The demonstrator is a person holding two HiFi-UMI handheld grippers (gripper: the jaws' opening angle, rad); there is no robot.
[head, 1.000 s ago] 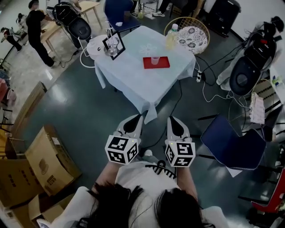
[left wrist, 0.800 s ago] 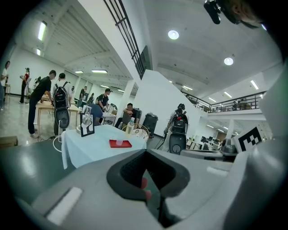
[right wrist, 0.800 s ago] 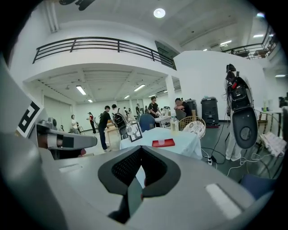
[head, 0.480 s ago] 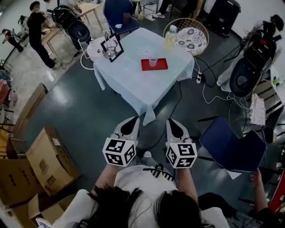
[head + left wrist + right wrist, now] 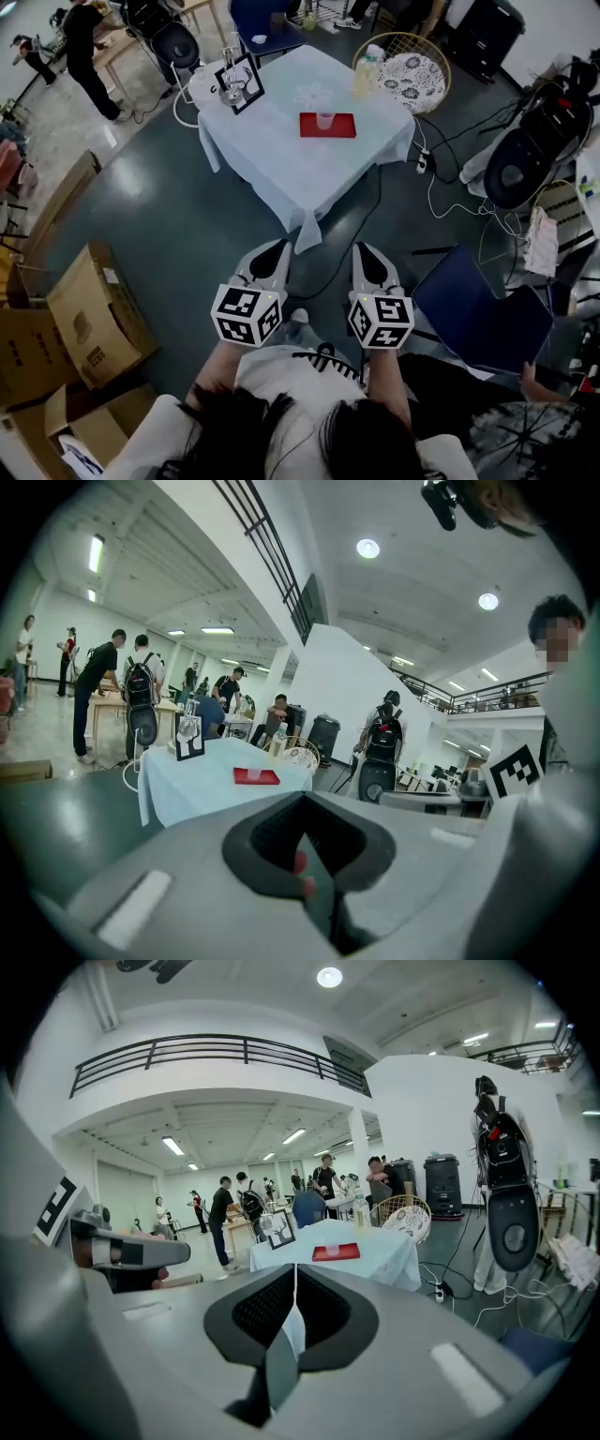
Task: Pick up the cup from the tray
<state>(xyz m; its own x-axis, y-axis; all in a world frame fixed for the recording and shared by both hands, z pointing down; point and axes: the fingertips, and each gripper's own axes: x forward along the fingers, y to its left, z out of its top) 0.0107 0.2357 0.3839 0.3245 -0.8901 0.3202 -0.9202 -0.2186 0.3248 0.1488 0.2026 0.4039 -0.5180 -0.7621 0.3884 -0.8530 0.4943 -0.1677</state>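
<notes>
A clear cup [image 5: 325, 120] stands upright on a red tray [image 5: 339, 127] on the table with a pale blue cloth [image 5: 281, 159], far ahead of me. Both grippers are held low in front of the person's body, well short of the table. My left gripper [image 5: 275, 251] and my right gripper [image 5: 366, 251] are side by side, each shut with nothing between the jaws. In the left gripper view, the tray [image 5: 262, 778] and cup [image 5: 253, 772] show small beyond the shut left gripper [image 5: 302, 808]. The right gripper view shows the tray [image 5: 342, 1253] and cup [image 5: 333, 1248] past the shut right gripper [image 5: 294, 1274].
A framed picture [image 5: 238, 86] and a bottle [image 5: 364, 77] also stand on the table. A wicker chair [image 5: 405, 75] is behind it, a blue chair [image 5: 478, 309] at my right, cardboard boxes [image 5: 84, 314] at my left. Cables [image 5: 441, 192] trail across the floor. People stand far left [image 5: 84, 47].
Both grippers stay shut and side by side. The view has shifted slightly, and a person's hand has come into view at the lower right by the blue chair.
</notes>
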